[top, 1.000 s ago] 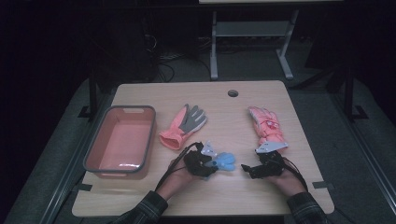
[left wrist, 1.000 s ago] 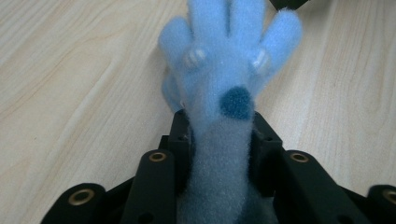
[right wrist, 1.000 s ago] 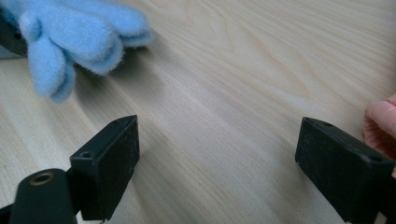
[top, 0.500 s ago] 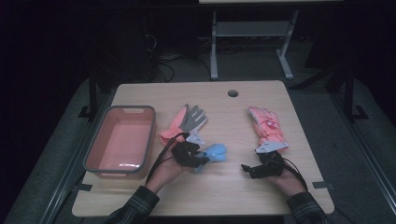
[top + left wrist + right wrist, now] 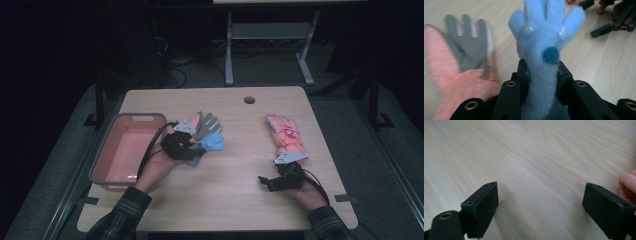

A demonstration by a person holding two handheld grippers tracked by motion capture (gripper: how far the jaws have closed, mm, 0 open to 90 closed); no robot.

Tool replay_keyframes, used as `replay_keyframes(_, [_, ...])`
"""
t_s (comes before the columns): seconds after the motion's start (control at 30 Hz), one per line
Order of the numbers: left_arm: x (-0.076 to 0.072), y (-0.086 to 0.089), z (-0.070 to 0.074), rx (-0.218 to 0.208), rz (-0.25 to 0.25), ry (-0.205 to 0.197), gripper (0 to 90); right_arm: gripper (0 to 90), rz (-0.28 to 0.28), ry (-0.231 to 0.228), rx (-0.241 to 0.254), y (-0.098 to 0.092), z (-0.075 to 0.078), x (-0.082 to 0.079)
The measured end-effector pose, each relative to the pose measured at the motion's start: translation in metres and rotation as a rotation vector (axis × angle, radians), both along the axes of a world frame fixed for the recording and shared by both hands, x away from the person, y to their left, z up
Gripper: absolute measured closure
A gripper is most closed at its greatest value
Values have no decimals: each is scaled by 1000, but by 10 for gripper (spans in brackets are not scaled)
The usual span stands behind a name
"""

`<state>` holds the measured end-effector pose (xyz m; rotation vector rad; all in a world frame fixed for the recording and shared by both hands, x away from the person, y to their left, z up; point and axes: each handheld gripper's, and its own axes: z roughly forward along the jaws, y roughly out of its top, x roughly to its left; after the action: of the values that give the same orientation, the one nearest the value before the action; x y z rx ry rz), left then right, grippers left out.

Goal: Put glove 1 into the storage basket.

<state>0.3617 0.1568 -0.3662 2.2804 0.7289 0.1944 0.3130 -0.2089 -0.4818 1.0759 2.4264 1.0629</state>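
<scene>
High view: left gripper holding a fluffy blue glove above the table, near its left edge beside the pink bin.

Left gripper view: jaws clamped on the cuff; fingers spread, dark blue dot, grey-and-pink glove behind.

Right gripper view: jaws wide apart over bare wood.

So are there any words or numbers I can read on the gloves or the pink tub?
None can be read.
Pink patterned glove: a darker mark on its back, too small and blurred to read.
Blue glove: a dark blue dot, no letters.
Grey and pink glove: blurred, no writing seen.
Pink tub: a small pale spot inside, too small to read.
</scene>
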Motion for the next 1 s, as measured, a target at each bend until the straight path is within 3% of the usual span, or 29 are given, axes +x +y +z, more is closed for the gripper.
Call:
replay_keyframes(0.1, [6,14,9,-11,40,-9,705,128,0,0,0,0,0,0])
replay_keyframes(0.3, [19,49,23,8,110,-32,705,128,0,0,0,0,0,0])
replay_keyframes(0.5, [31,85,27,15,199,-44,704,128,0,0,-1,0,0,0])
replay_keyframes(0.7, [39,116,18,30,296,-40,702,128,1,1,-1,0,0,0])
replay_keyframes(1.0, [54,146,-16,124,395,-11,700,128,1,1,-1,0,0,0])
